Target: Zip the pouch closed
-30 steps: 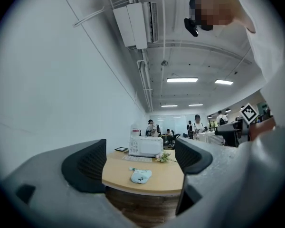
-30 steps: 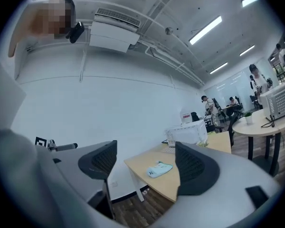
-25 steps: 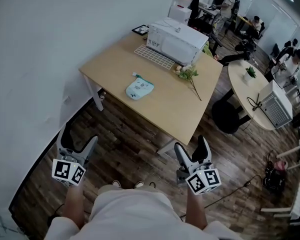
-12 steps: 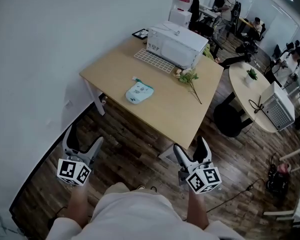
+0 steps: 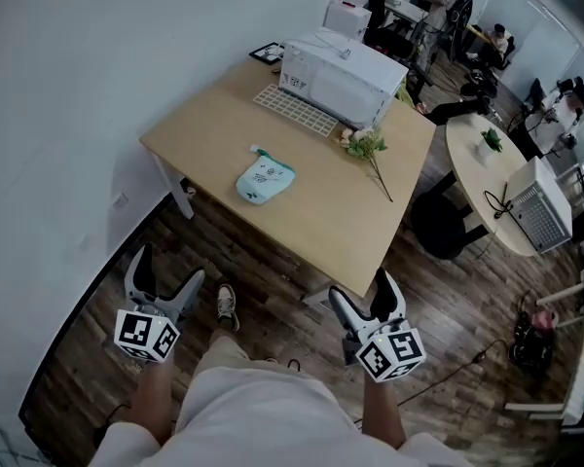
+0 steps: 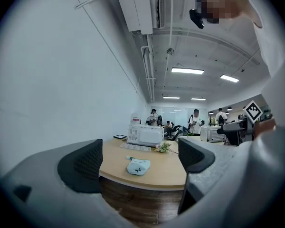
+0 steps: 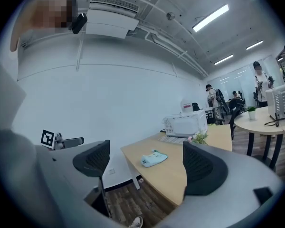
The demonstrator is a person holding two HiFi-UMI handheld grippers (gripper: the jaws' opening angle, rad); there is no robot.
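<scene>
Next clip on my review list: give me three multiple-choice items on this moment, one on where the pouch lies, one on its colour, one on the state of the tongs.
1. Where does the pouch lie?
A. on the wooden table, apart from the microwave
B. on the floor
C. on a chair

2. What colour is the pouch?
A. red
B. pale blue-green
C. black

3. How do the left tongs and right tongs stand?
A. both shut on the pouch
B. left open, right shut
C. both open and empty

Answers:
1 A: the head view shows it on bare tabletop, nearer the person than the microwave.
2 B: it looks pale blue-green in all three views.
3 C: each gripper view shows its jaws apart with nothing between them, short of the table.
</scene>
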